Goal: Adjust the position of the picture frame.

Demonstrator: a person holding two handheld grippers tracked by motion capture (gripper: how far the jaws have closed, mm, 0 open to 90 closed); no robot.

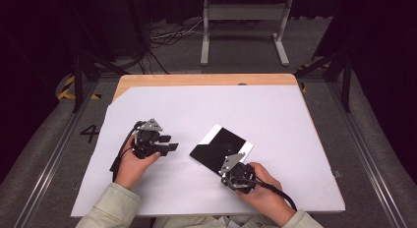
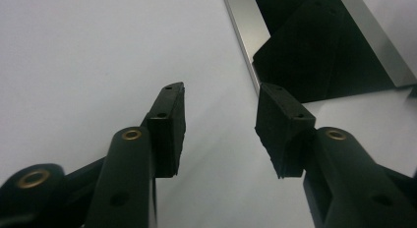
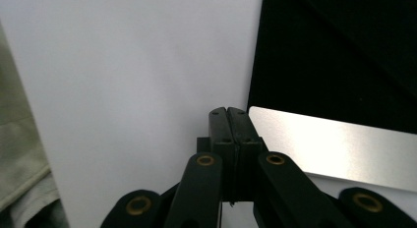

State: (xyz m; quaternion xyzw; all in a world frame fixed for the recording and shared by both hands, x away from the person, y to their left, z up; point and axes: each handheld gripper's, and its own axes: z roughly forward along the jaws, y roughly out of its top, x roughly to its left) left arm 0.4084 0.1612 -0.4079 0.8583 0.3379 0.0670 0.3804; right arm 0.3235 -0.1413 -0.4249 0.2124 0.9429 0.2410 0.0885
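The black sheet [image 1: 220, 149] with silver edges lies flat on the white-covered table [image 1: 275, 115], near centre. The right tongs [image 1: 231, 168] are clenched with nothing between them, at its five o'clock corner. The left tongs [image 1: 169, 144] are released, at nine o'clock, just beside it.

Black sheet [image 2: 314, 46] cut off at top edge, perhaps folded.

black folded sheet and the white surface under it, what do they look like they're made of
The black folded sheet looks like thin paper or card: matte black on one face, with a shiny silvery border that catches the light in the gripper views, and flat fold lines. The white surface looks like a smooth matte sheet, paper or board, laid over a wooden tabletop with visible pale grain.
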